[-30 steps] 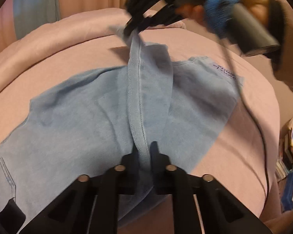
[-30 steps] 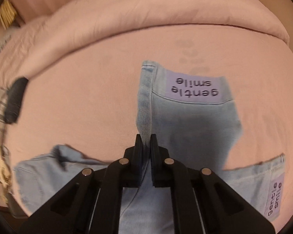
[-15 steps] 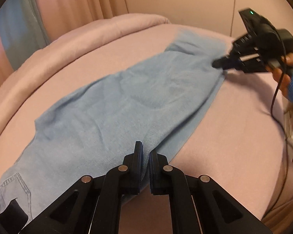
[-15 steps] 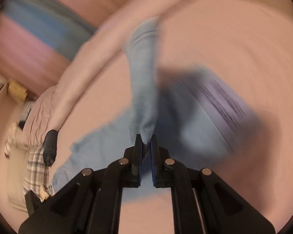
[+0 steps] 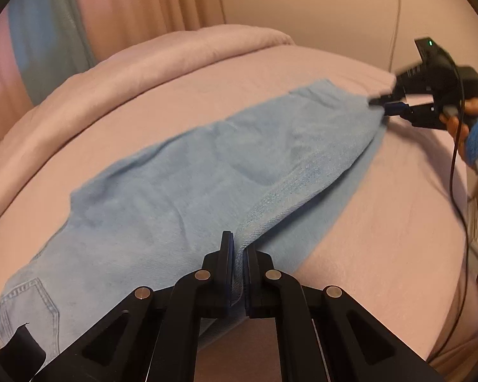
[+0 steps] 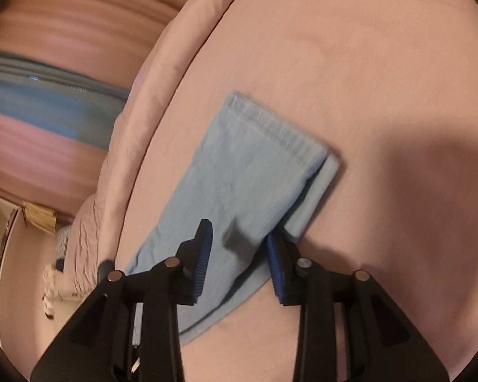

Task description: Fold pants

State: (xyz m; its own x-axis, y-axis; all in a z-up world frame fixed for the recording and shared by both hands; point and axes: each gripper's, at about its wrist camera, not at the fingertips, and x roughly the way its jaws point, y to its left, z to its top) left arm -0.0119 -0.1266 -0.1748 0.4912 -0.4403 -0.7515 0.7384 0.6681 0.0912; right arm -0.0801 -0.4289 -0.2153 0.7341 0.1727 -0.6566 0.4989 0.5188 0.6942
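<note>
The left gripper pinches the side seam of the light-blue denim pants, one leg laid over the other on the pink bedsheet. At two o'clock the right gripper hangs spread over the hems. Lengthwise fold looks done; the left must let go next. No writing shows.

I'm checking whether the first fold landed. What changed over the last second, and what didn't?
The right gripper carried one leg of the pants across onto the other, laid it down, then opened and let go; its jaws now stand apart over the hems. The lifted ridge of denim has flattened, so the legs lie stacked on the pink bed. The left gripper stays shut on the pants' edge.
</note>
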